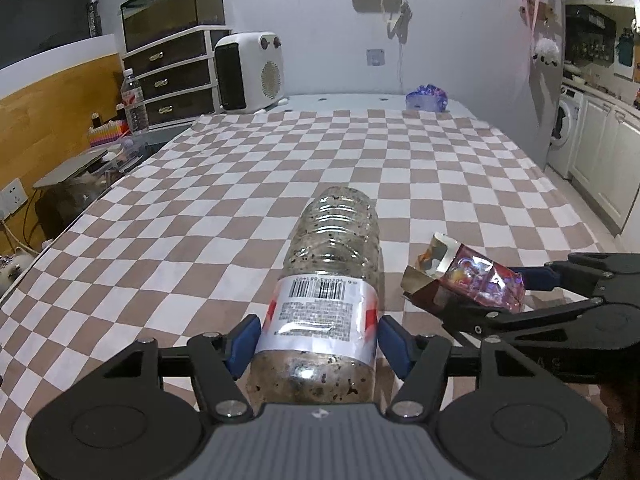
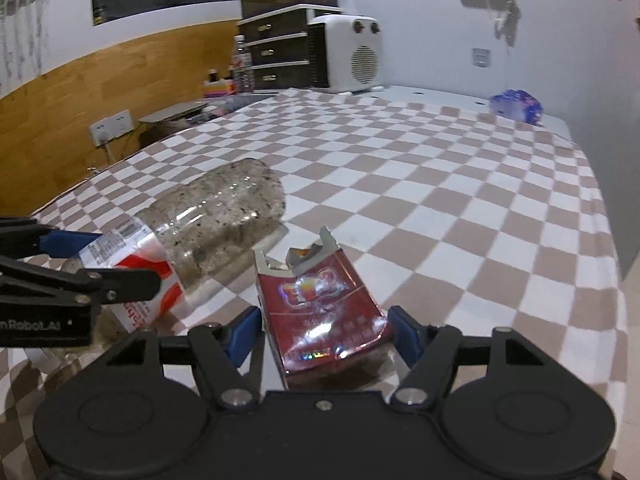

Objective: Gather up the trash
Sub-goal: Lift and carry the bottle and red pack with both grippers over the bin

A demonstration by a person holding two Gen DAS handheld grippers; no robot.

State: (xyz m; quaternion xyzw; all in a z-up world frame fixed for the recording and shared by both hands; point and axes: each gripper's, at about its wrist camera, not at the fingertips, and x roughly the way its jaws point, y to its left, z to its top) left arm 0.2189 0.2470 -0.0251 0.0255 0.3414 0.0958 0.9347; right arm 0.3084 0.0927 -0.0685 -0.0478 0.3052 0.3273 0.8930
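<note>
Left wrist view: your left gripper clamps a barcode-labelled bottle over the checkered tablecloth; beside the bottle, your right gripper grips a red cigarette pack.

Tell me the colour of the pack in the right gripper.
Dark red cigarette pack, clearest in the right wrist view.

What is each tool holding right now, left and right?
Left tool: closed on the dirty plastic bottle, gripped at its label.
Right tool: closed on the torn red cigarette pack.
</note>
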